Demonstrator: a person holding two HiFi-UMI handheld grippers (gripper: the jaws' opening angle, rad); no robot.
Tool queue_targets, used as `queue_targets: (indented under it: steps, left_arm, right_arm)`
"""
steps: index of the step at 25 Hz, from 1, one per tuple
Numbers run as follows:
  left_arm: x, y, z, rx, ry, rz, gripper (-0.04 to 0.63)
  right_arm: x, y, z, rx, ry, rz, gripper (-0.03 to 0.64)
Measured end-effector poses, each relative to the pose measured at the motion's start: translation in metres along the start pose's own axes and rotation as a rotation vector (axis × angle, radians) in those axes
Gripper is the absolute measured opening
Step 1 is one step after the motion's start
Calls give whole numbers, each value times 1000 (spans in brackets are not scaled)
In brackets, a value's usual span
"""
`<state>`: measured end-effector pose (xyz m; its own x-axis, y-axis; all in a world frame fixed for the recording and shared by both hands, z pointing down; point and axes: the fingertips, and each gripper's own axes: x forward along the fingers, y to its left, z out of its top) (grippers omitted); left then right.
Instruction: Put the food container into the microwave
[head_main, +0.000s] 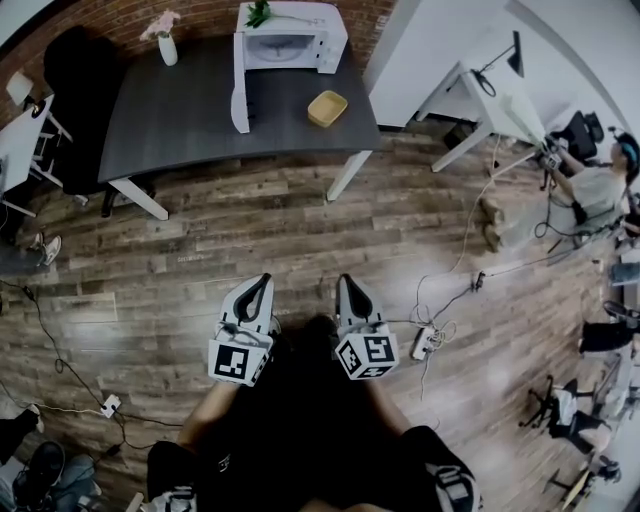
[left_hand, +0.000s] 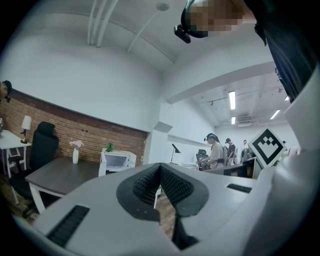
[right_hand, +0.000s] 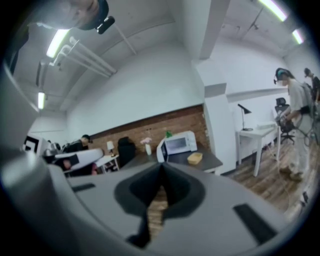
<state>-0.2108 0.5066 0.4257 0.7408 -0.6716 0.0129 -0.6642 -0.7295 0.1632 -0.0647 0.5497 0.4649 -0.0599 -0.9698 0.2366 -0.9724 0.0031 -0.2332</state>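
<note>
A yellow food container (head_main: 327, 108) sits on the dark table (head_main: 180, 115) far ahead, to the right of the white microwave (head_main: 290, 40), whose door (head_main: 240, 95) hangs open toward me. My left gripper (head_main: 262, 284) and right gripper (head_main: 346, 284) are held close to my body over the wooden floor, well short of the table. Both are shut with nothing between the jaws. The left gripper view shows its gripper (left_hand: 160, 168) with the microwave (left_hand: 116, 161) small in the distance. Beyond the gripper (right_hand: 161, 168) in the right gripper view are the microwave (right_hand: 179, 144) and container (right_hand: 195, 158).
A vase of flowers (head_main: 166, 42) stands at the table's back left, and a black chair (head_main: 80, 80) is beside the table. Cables and a power strip (head_main: 425, 342) lie on the floor to my right. A white desk (head_main: 490, 95) and a person (head_main: 600, 185) are at the right.
</note>
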Motion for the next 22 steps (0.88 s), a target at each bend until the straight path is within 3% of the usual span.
queue_targets:
  steps: [12, 22]
  left_arm:
    - [13, 24, 0, -17, -25, -12, 35]
    - [76, 52, 6, -15, -26, 10, 35]
  right_arm:
    - [37, 12, 4, -21, -16, 3, 31]
    - [107, -15, 23, -16, -20, 33, 31]
